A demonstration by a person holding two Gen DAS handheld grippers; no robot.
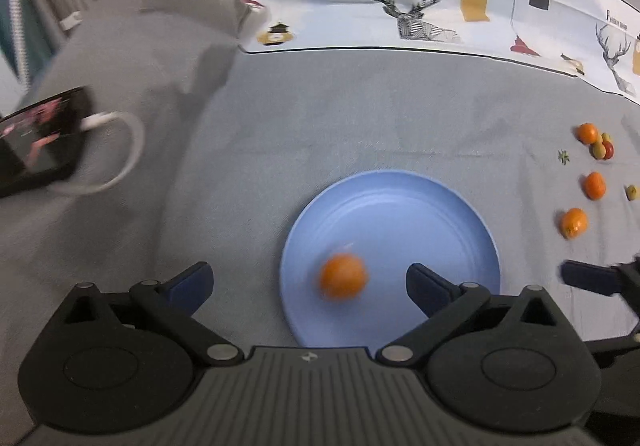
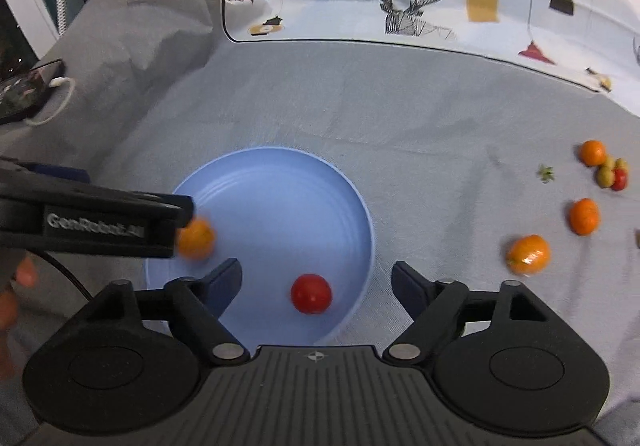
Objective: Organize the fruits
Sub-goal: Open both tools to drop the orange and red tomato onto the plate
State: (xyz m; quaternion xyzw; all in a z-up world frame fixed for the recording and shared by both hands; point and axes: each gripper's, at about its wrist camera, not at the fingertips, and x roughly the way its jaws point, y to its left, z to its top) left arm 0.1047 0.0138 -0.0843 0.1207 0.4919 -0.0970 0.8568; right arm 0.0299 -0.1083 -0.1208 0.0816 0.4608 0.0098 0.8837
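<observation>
Lower centre, left wrist view: left hand-held gripper (image 1: 310,282) jaws apart, orange (image 1: 343,276) lying loose on blue plate (image 1: 440,214).

Lower centre, right wrist view: right hand-held gripper (image 2: 316,280) jaws apart above red fruit (image 2: 311,293) on plate. Advice: lift clear slowly; next, loose orange (image 2: 528,253) at right.

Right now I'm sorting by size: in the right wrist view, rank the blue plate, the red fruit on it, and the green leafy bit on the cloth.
1. blue plate
2. red fruit
3. green leafy bit, though it lies farther away
</observation>
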